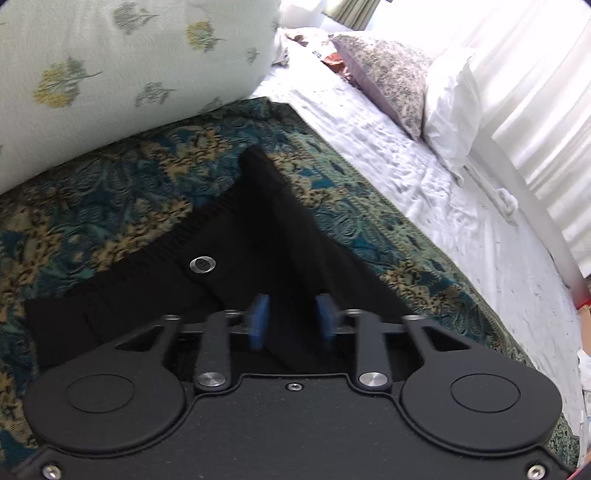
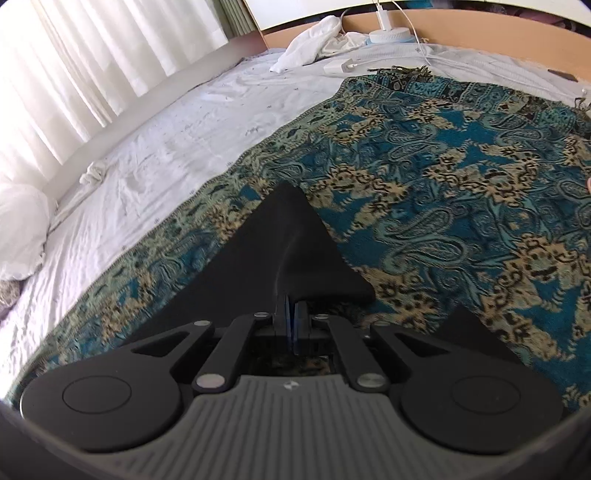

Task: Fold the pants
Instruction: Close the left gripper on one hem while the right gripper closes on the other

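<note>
Left wrist view: the black pants [image 1: 236, 236] lie on a teal and tan paisley throw [image 1: 110, 192] spread over a bed. Ribbed waistband visible, with one metal eyelet [image 1: 202, 264] near it. A ridge of the black cloth runs up between the blue pads [image 1: 258, 321] of the left gripper [image 1: 291, 321]. Jaws stand apart — released, pads clear of the cloth on both sides. A pale pillow with yellow flower print [image 1: 129, 62] sits beyond the throw; a lilac patterned pillow [image 1: 391, 74] and a white one [image 1: 450, 107] lie on the white sheet [image 1: 424, 192].

Right wrist view: the right gripper [image 2: 293, 317] is clenched on a fold of the same black pants [image 2: 280, 251], which rises from the pads as a peaked flap above the throw [image 2: 443, 177]. A second dark corner [image 2: 469, 332] shows at lower right.

Markings: no legible brand or writing on pants, throw or either gripper — a small emblem [image 2: 289, 385] on the right gripper's grey body is too small to read. White charger and cable [image 2: 343, 67] lie near the headboard [image 2: 461, 26].
</note>
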A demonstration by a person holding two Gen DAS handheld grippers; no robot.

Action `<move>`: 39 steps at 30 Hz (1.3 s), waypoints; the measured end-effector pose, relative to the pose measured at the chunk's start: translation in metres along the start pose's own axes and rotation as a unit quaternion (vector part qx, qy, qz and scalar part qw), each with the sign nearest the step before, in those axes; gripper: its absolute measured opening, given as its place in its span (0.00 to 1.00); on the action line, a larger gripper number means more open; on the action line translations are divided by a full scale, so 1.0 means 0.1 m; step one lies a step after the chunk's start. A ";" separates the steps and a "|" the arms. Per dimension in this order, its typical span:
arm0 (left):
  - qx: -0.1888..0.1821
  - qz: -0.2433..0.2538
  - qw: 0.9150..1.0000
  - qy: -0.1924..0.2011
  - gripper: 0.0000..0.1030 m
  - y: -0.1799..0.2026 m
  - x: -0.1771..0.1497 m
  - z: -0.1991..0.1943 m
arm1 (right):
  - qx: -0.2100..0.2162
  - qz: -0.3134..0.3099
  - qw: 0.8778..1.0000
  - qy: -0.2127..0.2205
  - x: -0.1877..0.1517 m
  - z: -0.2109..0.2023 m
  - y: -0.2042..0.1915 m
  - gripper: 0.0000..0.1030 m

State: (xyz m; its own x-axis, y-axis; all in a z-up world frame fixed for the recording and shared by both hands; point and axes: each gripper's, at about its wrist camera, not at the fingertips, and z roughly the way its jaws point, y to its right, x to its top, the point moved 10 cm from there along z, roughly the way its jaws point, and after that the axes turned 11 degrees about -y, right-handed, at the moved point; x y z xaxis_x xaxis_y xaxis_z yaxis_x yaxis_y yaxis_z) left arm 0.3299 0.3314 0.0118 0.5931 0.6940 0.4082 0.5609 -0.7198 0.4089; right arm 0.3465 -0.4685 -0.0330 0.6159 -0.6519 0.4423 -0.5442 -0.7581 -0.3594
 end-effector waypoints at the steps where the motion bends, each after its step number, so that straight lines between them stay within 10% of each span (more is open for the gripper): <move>1: 0.007 0.003 1.000 0.009 0.64 0.07 0.01 0.04 | -0.006 -0.003 1.000 0.002 -0.02 0.00 0.02 0.04; 4: 0.042 0.020 0.998 0.037 0.85 0.19 0.15 0.18 | -0.017 -0.009 1.000 0.000 -0.07 0.04 0.08 0.04; 7: 0.087 0.015 0.995 0.041 0.84 0.17 0.28 0.38 | -0.036 -0.015 0.999 0.013 -0.03 0.07 0.14 0.03; 11: 0.088 -0.019 0.996 0.024 0.46 0.10 0.32 0.67 | -0.043 -0.010 0.999 0.013 0.03 0.14 0.28 0.03; 16: 0.080 -0.022 0.996 0.013 0.24 0.10 0.25 0.83 | -0.015 0.007 1.000 0.005 0.02 0.23 0.34 0.03; 32: 0.095 -0.038 0.994 0.036 0.44 0.13 0.26 0.90 | 0.180 0.120 0.976 0.015 -0.01 0.46 0.37 0.49; 34: 0.102 -0.032 0.994 0.038 0.40 0.14 0.25 0.91 | 0.162 0.099 0.982 0.013 -0.02 0.51 0.29 0.49; 35: 0.106 -0.027 0.993 0.040 0.21 0.15 0.25 0.91 | 0.150 0.091 0.984 0.013 -0.02 0.54 0.25 0.46; 36: 0.104 -0.023 0.994 0.039 0.11 0.17 0.25 0.90 | 0.134 0.090 0.987 0.012 -0.02 0.57 0.23 0.39; 37: 0.099 -0.023 0.994 0.039 0.03 0.18 0.25 0.89 | 0.119 0.091 0.989 0.011 -0.02 0.60 0.22 0.10; 39: 0.103 -0.026 0.993 0.051 0.03 0.21 0.25 0.78 | 0.104 0.092 0.990 0.008 -0.02 0.60 0.18 0.05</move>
State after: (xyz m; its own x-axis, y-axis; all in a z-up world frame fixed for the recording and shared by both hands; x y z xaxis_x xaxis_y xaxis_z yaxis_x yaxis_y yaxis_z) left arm 0.4015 0.3325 -0.0330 0.5048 0.7206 0.4753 0.7019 -0.6631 0.2600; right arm 0.3695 -0.4825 -0.0895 0.5069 -0.7805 0.3658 -0.5168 -0.6149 -0.5957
